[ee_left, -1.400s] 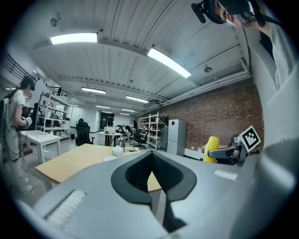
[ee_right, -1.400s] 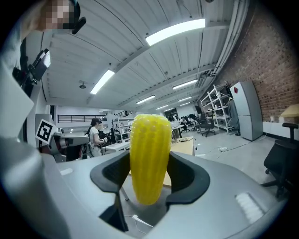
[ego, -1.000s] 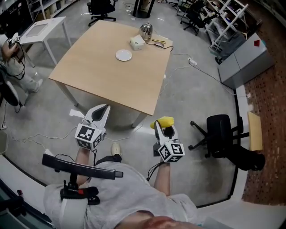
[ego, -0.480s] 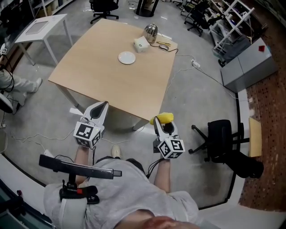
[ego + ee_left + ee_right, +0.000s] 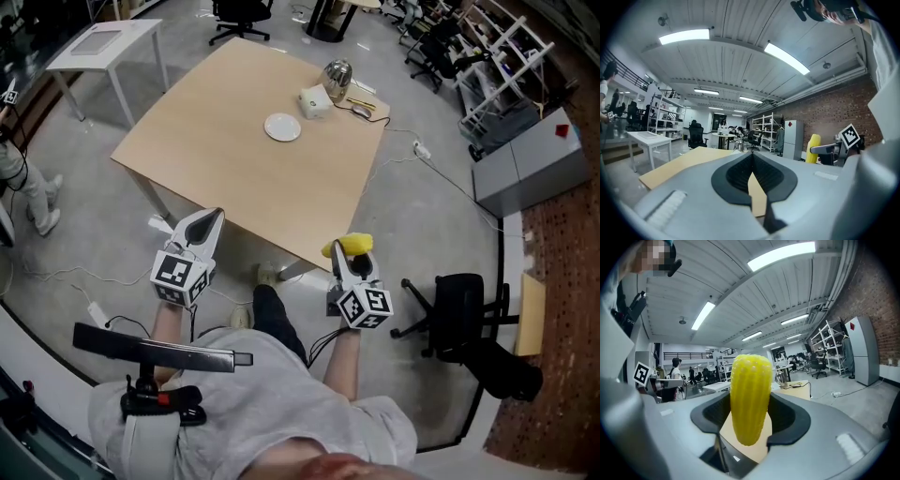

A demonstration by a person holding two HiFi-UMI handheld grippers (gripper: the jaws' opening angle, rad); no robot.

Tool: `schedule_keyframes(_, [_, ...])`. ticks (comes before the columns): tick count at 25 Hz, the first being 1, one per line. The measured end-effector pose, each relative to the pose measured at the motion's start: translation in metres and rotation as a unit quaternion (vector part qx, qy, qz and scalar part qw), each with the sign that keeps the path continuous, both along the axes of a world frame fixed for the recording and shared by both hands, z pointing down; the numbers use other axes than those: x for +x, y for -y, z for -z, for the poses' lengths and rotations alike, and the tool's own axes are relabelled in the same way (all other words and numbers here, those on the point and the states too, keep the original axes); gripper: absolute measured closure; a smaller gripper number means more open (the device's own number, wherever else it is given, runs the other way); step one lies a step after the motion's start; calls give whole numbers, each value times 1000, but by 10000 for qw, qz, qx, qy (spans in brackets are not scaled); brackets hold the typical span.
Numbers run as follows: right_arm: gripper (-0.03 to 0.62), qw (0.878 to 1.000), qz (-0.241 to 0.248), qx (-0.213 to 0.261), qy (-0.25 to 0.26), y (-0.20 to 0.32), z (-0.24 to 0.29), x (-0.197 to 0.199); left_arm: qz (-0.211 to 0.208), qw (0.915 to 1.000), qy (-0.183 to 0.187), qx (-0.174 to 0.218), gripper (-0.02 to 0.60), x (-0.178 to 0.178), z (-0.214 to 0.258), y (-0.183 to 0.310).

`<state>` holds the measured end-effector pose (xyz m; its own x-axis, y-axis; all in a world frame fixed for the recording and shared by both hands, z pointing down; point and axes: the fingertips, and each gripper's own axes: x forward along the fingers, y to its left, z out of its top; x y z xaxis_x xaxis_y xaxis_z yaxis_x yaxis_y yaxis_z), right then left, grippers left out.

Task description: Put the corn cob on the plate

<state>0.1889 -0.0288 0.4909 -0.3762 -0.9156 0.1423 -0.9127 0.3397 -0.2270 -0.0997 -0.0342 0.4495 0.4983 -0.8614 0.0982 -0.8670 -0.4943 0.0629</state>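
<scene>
My right gripper is shut on the yellow corn cob, held in the air just off the near edge of the wooden table. In the right gripper view the corn cob stands upright between the jaws of that gripper. A small white plate lies on the far part of the table. My left gripper hangs near the table's near edge, shut and empty; in the left gripper view its jaws meet with nothing between them.
A white box, a shiny metal kettle and small items sit at the table's far corner. A black office chair stands on the floor to the right. A white side table stands far left. Cables trail over the floor.
The table has drawn nearer in the head view as the person walks toward it. Both grippers keep their hold and pose; the corn stays in the right one.
</scene>
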Motion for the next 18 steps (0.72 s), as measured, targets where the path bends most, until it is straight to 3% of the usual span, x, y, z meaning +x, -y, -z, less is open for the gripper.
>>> schedule_keyframes(18, [341, 9972, 640, -225, -320, 188, -24, -30, 976, 9951, 88, -153, 561, -53, -18, 119])
